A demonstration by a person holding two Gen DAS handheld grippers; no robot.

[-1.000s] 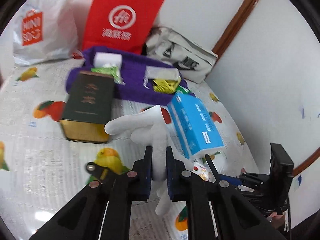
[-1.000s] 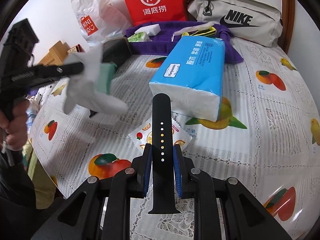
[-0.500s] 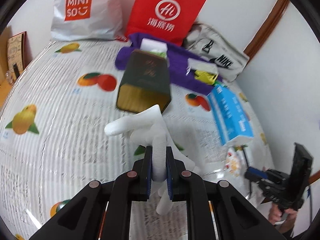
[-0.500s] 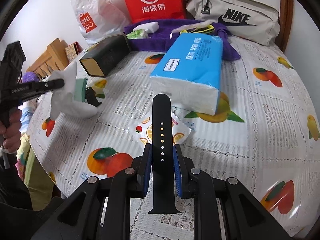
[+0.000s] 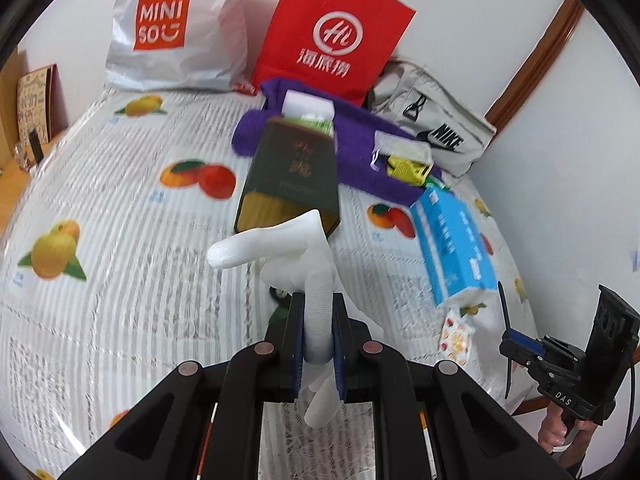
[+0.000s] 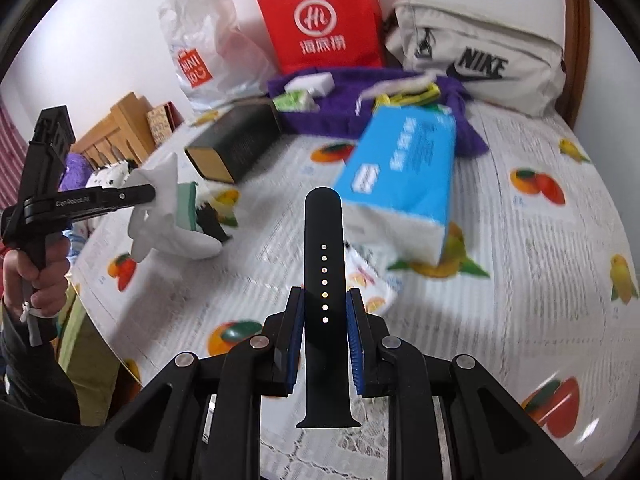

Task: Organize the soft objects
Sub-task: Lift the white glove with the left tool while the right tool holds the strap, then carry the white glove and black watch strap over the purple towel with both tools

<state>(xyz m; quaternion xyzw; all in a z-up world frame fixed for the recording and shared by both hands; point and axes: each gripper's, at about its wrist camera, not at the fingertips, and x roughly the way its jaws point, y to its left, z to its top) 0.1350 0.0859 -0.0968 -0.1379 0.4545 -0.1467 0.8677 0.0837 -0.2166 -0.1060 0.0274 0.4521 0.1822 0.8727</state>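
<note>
Tablecloth (image 5: 120, 280): glossy plastic, fruit print. Glove (image 5: 280, 248): white, smooth, matt. Watch strap (image 6: 323, 264): matt black, rubbery. Tissue pack (image 6: 404, 168): shiny blue film. Purple towel (image 5: 360, 160): fuzzy cloth. Red bag (image 5: 336, 32): matt paper.

Around you stand plain white walls (image 5: 500, 20), with brown wooden trim (image 5: 532, 56) running up the corner on the right. The table's fruit-printed cloth (image 5: 120, 240) fills most of your view (daylight looks even), and pale wooden furniture (image 6: 116, 128) stands beyond its left edge.
</note>
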